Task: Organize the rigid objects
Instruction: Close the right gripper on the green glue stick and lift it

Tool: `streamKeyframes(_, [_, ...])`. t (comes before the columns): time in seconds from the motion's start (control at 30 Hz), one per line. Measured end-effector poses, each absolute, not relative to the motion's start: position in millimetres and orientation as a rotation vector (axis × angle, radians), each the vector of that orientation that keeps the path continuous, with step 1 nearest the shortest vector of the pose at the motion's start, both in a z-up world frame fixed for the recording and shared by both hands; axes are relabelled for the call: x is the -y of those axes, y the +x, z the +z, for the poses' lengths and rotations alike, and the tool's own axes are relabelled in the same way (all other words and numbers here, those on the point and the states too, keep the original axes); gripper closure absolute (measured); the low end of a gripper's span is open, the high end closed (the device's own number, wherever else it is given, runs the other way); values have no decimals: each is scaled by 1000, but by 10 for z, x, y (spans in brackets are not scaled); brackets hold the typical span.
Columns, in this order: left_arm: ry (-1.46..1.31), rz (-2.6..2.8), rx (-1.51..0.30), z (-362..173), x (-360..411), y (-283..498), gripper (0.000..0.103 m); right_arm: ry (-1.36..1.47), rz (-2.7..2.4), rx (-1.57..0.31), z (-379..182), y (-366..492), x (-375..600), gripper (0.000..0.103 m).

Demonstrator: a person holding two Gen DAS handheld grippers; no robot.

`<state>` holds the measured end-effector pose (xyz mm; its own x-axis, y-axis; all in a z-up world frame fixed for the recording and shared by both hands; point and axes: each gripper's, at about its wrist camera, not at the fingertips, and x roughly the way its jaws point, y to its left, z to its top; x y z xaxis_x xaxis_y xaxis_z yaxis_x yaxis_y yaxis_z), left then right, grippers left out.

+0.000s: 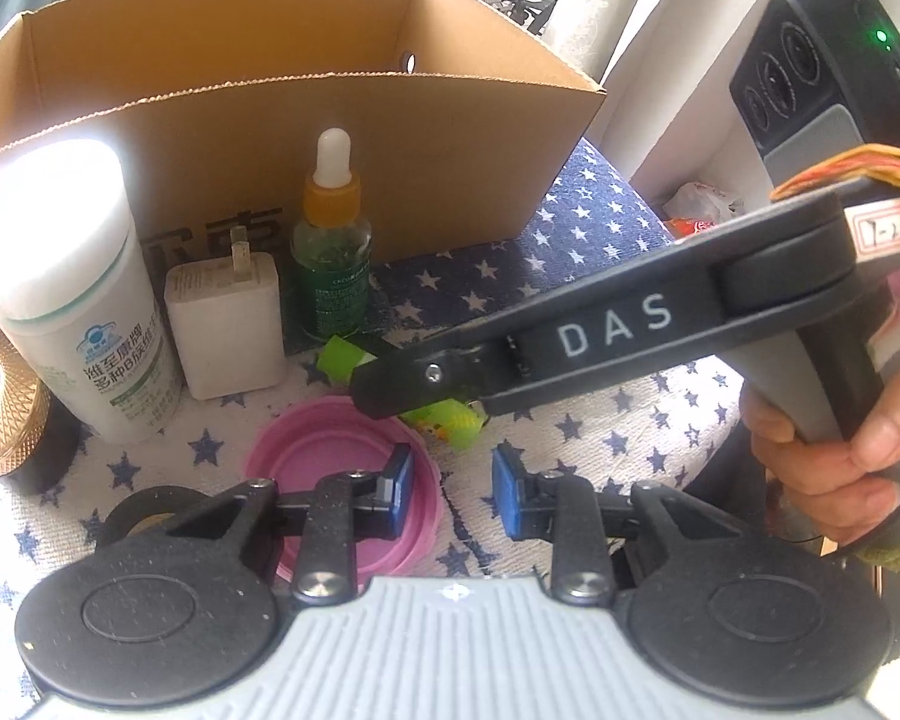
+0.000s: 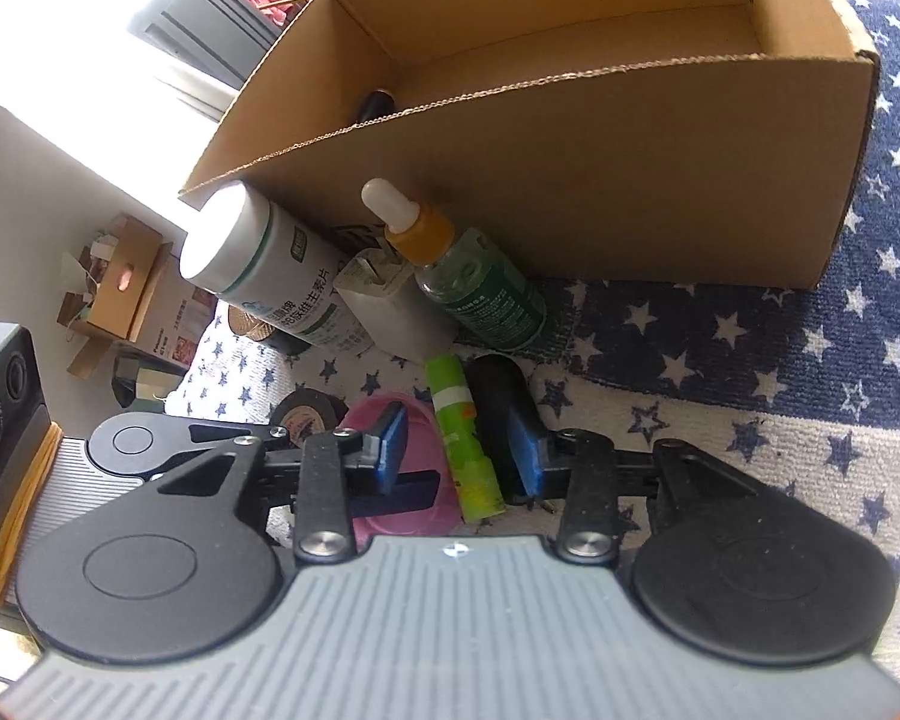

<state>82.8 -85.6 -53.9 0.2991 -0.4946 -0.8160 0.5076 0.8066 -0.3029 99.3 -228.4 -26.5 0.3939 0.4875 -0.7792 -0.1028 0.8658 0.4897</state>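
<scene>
Against the near wall of the box (image 1: pixel 282 138): bottle (image 1: pixel 84 324) leftmost, charger (image 1: pixel 225 324) in the middle, dropper bottle (image 1: pixel 330 252) to the right; before these, on the cloth (image 1: pixel 618 438), lid (image 1: pixel 330 456) with tape roll (image 1: pixel 144 510) to its left; marker (image 2: pixel 465 438) just right of the lid.

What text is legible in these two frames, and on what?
"DAS": white letters on the black finger arm of the right gripper.
"多种B族维生": part of the label on the tall white plastic bottle; the rest is too blurred.
Large dark characters on the brown cardboard box: half hidden, unreadable.
Green glass dropper bottle label: too small.
White wall charger print: too small.
</scene>
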Motion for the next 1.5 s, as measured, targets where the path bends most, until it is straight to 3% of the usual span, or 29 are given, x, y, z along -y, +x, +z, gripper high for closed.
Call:
streamKeyframes(0.1, [16, -668, -1076, -543, 865, 829, 74, 355, 377, -1112, -259, 996, 2261, 64])
streamKeyframes(0.23, [18, -665, -1072, -547, 870, 846, 73, 297, 344, -1099, -256, 940, 2259, 84])
streamKeyframes(0.33, [23, -666, -1067, -541, 876, 837, 72, 346, 330, -1101, -289, 900, 2357, 87])
streamKeyframes(0.8, [130, -650, -1025, -412, 1078, 748, 69, 801, 242, -1056, -672, 467, 3070, 88])
streamKeyframes(0.93, [169, -606, -987, -353, 1064, 674, 59, 882, 270, -1018, -731, 400, 3166, 88])
streamKeyframes(1.1, [187, -651, -964, -268, 1166, 607, 56, 886, 288, -983, -723, 395, 3182, 88])
streamKeyframes(1.27, [243, -687, -1012, -355, 1418, 628, 58, 890, 305, -950, -679, 357, 3160, 88])
streamKeyframes(1.5, [219, -707, -1051, -386, 1450, 658, 69, 796, 320, -872, -409, 232, 3016, 88])
